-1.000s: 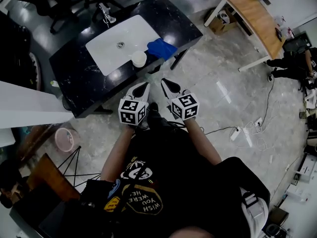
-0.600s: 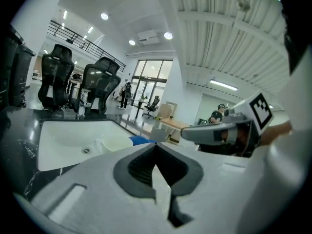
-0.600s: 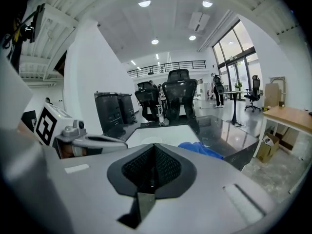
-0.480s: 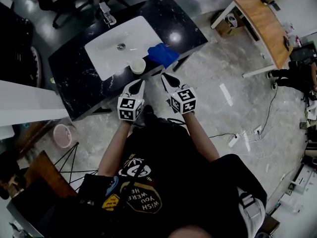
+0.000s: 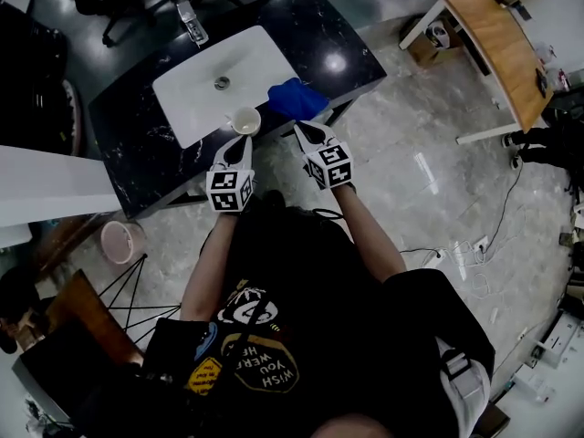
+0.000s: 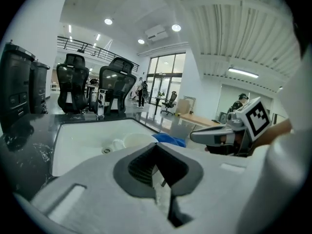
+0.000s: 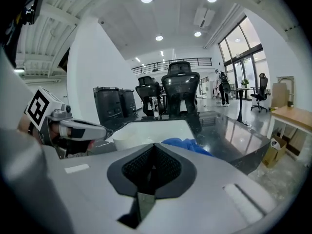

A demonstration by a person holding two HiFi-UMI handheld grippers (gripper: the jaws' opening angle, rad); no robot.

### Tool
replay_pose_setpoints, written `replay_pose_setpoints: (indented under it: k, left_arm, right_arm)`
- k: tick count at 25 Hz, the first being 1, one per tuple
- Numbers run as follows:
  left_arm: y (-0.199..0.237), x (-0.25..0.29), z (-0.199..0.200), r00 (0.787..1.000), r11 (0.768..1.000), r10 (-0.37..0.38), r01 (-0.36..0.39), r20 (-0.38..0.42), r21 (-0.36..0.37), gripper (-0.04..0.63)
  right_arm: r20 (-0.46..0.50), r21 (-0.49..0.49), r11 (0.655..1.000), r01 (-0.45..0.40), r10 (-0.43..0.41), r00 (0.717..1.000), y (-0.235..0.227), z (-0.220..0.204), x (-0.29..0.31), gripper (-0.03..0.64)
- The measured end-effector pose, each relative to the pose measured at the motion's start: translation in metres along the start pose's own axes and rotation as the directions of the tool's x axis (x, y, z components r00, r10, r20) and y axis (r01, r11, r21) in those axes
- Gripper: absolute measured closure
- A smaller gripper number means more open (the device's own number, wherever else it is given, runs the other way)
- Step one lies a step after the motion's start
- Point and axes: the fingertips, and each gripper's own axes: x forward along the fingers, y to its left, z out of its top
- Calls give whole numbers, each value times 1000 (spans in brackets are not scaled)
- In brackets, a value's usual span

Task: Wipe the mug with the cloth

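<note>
A white mug [image 5: 245,119] stands upright on the black counter [image 5: 137,144], at the front rim of the white sink [image 5: 214,76]. A crumpled blue cloth [image 5: 297,99] lies just to its right on the counter. My left gripper [image 5: 239,144] is shut and empty, its tip just short of the mug. My right gripper [image 5: 303,128] is shut and empty too, its tip at the counter edge below the cloth. The left gripper view shows the mug [image 6: 134,140] and cloth [image 6: 169,139] beyond the jaws. In the right gripper view, both the mug [image 7: 127,139] and the cloth [image 7: 185,144] lie ahead.
A faucet [image 5: 189,21] stands at the sink's far side. A wooden table [image 5: 497,48] is off to the right, cables [image 5: 456,245] lie on the floor, and a pink bin [image 5: 117,245] sits at the left. Office chairs [image 6: 114,89] stand behind the counter.
Both grippers have moved forward and down toward the counter. Their tips went from well short of its front edge to right by the mug and cloth.
</note>
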Motion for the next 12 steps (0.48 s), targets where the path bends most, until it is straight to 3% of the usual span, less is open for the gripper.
replay_pose_setpoints:
  k: [8, 12]
  left_arm:
    - [24, 4, -4, 997, 997, 80, -80, -12, -1, 592]
    - [34, 7, -4, 994, 994, 105, -105, -6, 5, 592]
  right_arm:
    - [-19, -41, 999, -6, 5, 1000, -21, 7, 38, 614]
    - [-81, -49, 999, -7, 3, 997, -28, 1, 58, 565]
